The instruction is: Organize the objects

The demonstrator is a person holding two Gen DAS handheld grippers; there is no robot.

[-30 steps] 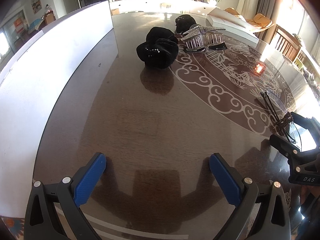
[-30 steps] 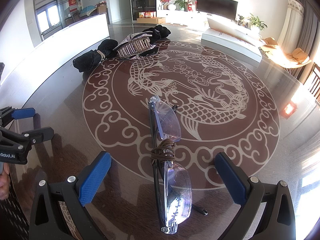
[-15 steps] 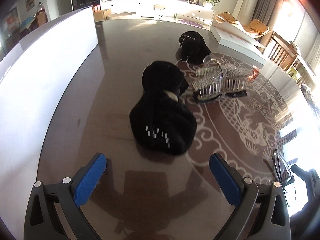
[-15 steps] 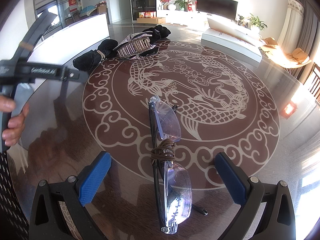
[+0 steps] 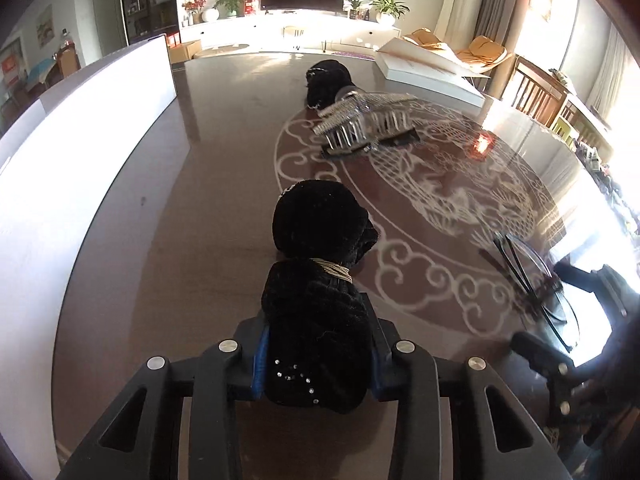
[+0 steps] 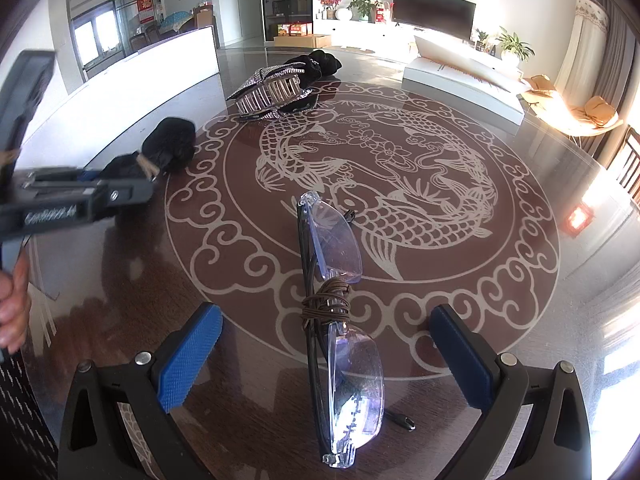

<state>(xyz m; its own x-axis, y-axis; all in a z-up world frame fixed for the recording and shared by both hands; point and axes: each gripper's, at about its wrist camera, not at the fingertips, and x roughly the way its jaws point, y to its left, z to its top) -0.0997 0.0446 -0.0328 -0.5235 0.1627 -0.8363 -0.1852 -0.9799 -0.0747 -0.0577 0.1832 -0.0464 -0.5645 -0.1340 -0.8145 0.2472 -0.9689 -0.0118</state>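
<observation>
**Left claw closing on black bow, right claw wide over glasses**

Left wrist view:
- Left gripper narrow, jaws closing, near lobe of the black velvet bow between the blue pads. Pads look to be touching the fabric on both sides.
- Bow is two lobes tied at the middle with pale cord; far lobe sits on the table, at the edge of the round pattern.
- Further out: silver hair claw on the pattern, second black bow just behind it.
- White box at the table's far right edge. Can't tell what's in it.
- Glasses at right, blurred, next to the right gripper.

Right wrist view:
- Right gripper wide, nothing gripped. Glasses lie folded on the table between the pads, apart from both, brown cord wound round the bridge.
- Left gripper comes in from the left, blurred, bow at its tip. A hand holds it at the frame edge.
- Hair claw and second bow touching, far side of the fish pattern.
- White box far right, contents not visible.
</observation>
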